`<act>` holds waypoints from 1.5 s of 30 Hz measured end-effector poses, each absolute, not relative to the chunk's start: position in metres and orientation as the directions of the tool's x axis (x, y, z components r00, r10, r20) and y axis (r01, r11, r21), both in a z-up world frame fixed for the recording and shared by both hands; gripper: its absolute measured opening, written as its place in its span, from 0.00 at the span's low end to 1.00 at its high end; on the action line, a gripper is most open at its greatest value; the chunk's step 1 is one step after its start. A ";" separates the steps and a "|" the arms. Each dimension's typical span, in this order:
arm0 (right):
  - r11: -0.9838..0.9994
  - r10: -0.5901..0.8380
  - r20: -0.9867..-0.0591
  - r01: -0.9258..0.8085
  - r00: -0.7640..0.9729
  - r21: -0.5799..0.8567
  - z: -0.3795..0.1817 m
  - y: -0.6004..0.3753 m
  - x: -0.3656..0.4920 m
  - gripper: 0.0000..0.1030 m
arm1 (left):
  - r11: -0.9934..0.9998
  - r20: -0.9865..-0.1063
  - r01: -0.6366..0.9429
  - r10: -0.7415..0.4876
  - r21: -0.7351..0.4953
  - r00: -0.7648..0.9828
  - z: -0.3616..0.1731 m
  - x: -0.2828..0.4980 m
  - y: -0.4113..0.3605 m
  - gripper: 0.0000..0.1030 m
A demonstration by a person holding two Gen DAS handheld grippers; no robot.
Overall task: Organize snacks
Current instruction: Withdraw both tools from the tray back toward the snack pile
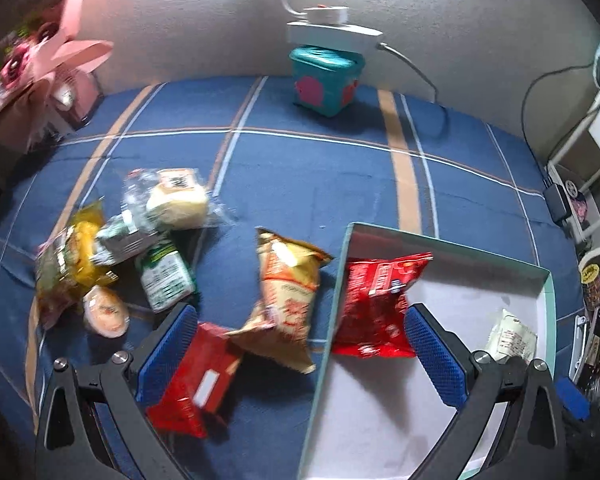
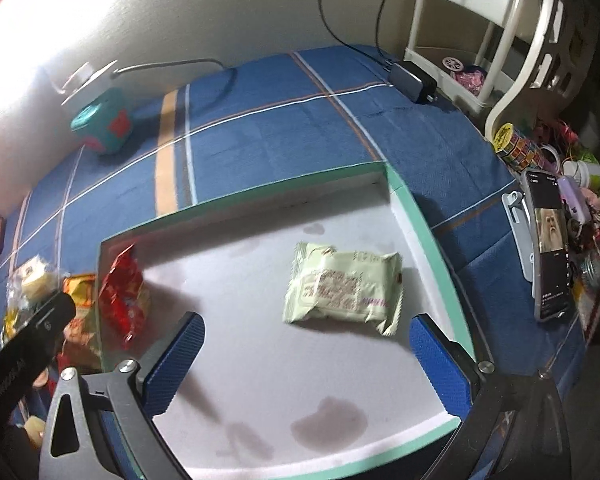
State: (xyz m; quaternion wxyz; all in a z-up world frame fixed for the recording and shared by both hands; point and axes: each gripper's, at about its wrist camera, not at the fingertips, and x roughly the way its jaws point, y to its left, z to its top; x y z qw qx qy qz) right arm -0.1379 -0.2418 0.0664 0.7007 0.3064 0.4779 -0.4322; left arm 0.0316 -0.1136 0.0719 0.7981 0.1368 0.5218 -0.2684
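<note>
Snacks are soft, light, crinkly packets: red bag (image 1: 374,308) and pale pack (image 2: 344,290) lie in the box (image 2: 416,216), others loose on the cloth (image 1: 300,168). Both grippers (image 1: 300,356) (image 2: 306,360) gape wide, empty. Pinch across a bag's middle, gently.

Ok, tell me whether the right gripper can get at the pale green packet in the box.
Probably yes. The right gripper is open above the box, and the green packet lies flat ahead with nothing over it.
</note>
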 end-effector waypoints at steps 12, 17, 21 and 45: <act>0.523 -0.225 -0.950 0.849 0.218 0.071 0.069 -0.188 -0.122 1.00 | 0.910 -0.912 0.415 -0.175 -0.006 0.370 0.076 0.056 -0.019 1.00; 0.571 -0.195 -0.950 0.816 0.244 0.092 0.070 -0.158 -0.110 1.00 | 0.945 -0.914 0.325 -0.157 -0.030 0.373 0.077 0.067 0.023 1.00; 0.618 -0.177 -0.948 0.780 0.266 0.103 0.072 -0.137 -0.096 1.00 | 0.962 -0.924 0.273 -0.129 -0.028 0.361 0.072 0.073 0.052 1.00; 0.714 -0.127 -0.966 0.697 0.225 0.069 0.050 -0.087 -0.042 1.00 | 0.974 -0.957 0.228 -0.083 -0.018 0.279 0.034 0.107 0.064 1.00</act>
